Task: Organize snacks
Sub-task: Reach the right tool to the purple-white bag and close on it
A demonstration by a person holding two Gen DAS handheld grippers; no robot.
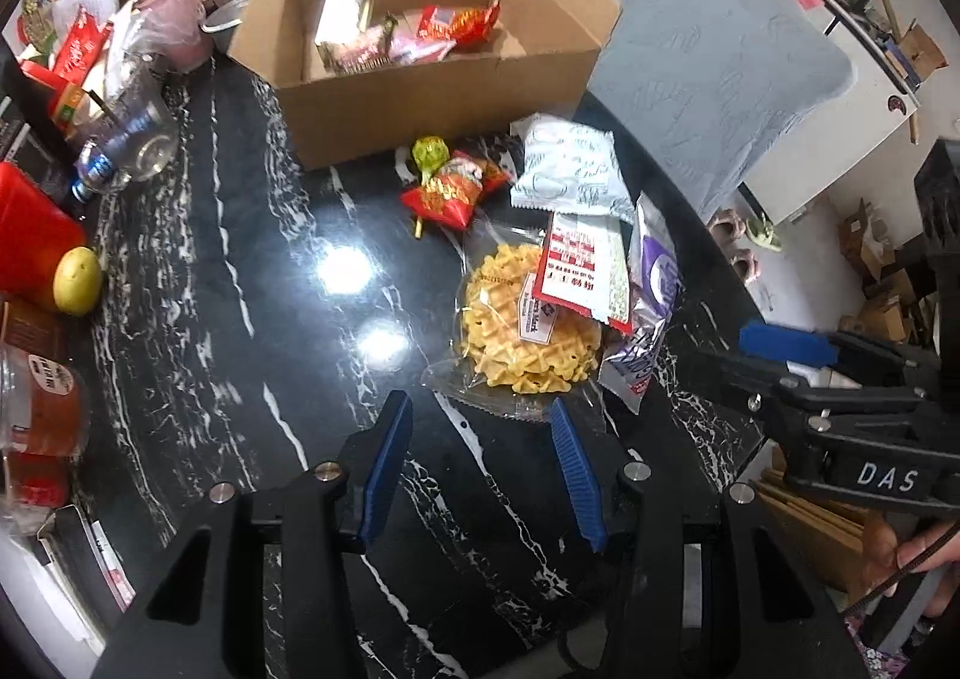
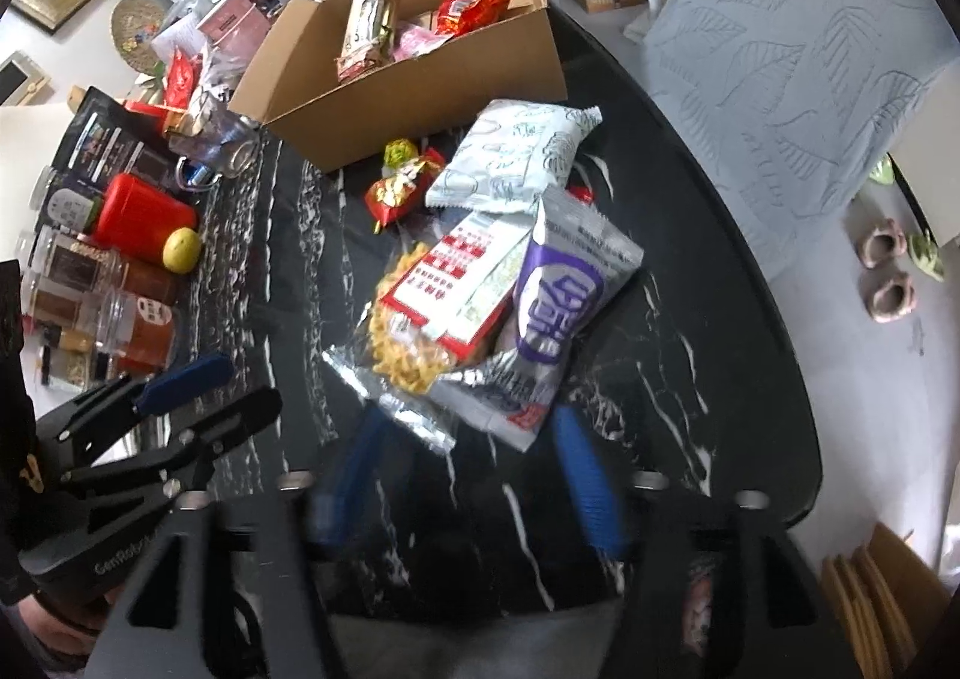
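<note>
- Left wrist view: the waffle snack bag [image 1: 528, 319] lies on the black marble counter [image 1: 240, 289], just ahead of the left hand-held gripper [image 1: 483, 427] and a little to its right. The blue fingers are spread and empty; the right one is at the bag's clear edge. The cardboard box [image 1: 420, 97] stands farther behind.
- Right wrist view: the purple and silver packet [image 2: 552, 313] lies just ahead of the right hand-held gripper [image 2: 474, 439], long axis pointing away. The jaws stand apart, holding nothing, and this gripper seems nearer to the packet.
</note>
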